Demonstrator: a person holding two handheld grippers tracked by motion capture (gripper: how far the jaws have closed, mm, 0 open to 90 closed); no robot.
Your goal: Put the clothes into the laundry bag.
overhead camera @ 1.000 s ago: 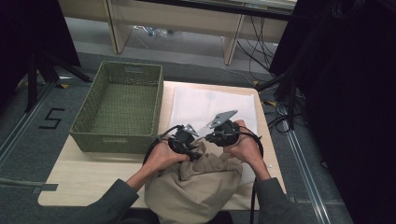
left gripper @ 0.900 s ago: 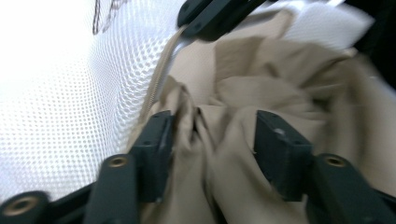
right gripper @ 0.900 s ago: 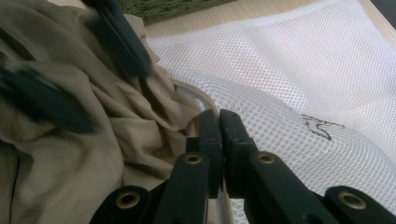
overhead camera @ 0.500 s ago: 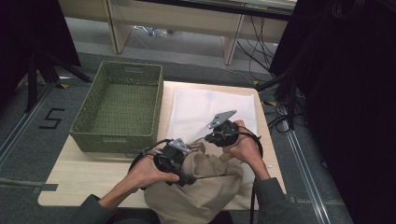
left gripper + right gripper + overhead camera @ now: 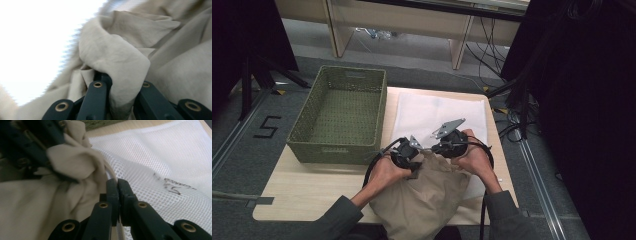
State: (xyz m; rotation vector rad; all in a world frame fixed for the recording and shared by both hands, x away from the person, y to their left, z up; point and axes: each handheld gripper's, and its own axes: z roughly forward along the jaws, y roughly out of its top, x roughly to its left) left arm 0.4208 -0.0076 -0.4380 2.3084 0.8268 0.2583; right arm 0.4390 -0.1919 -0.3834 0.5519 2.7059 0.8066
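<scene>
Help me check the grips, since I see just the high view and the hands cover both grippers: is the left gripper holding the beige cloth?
Observer: Yes, a fold of the beige cloth sits between the left gripper's jaws.
Operator: And the right gripper?
Observer: The right gripper is shut on the edge of the white mesh bag.
Operator: Any marking on the bag?
Observer: Dark handwriting, too blurred to read.
</scene>
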